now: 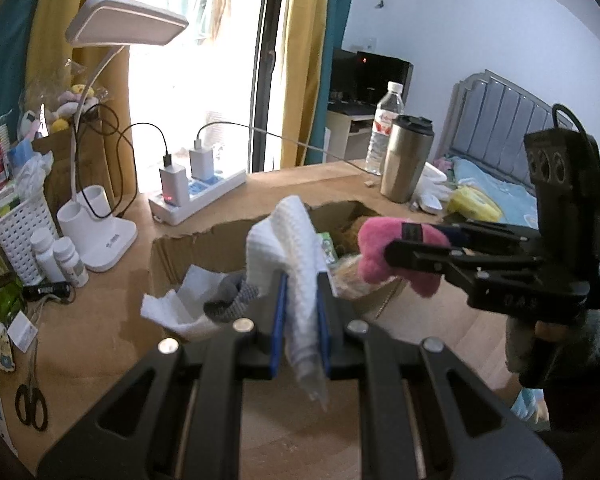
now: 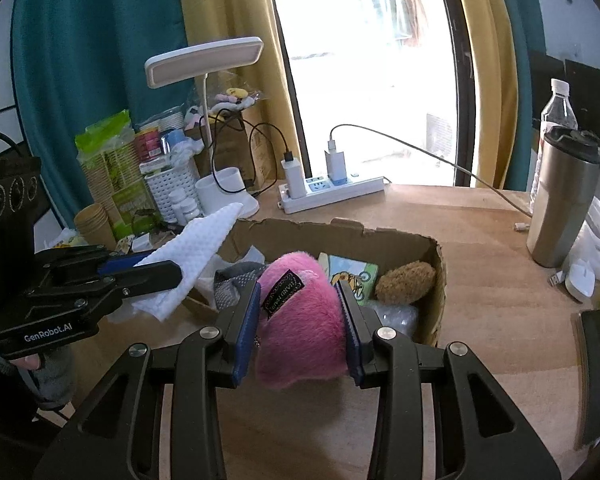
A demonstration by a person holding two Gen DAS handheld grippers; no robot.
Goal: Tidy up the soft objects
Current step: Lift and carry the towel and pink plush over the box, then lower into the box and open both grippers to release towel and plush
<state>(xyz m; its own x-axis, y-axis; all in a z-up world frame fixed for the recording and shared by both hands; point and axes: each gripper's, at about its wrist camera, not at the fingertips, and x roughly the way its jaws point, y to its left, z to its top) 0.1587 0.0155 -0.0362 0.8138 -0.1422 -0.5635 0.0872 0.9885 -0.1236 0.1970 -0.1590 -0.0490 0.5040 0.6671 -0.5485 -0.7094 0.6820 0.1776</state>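
Above a cardboard box (image 2: 428, 264) on a desk, the left gripper (image 1: 300, 300) pinches a white cloth (image 1: 288, 240) while the right gripper (image 2: 300, 316), at its 3 o'clock, clamps a pink plush toy (image 2: 300, 332). The cloth's loose tail could slip free or snag the box rim. One handle reads "GenRobot.AI"; the toy's tag is illegible.

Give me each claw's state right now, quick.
Left claw: closed on the white cloth.
Right claw: closed on the pink plush toy.
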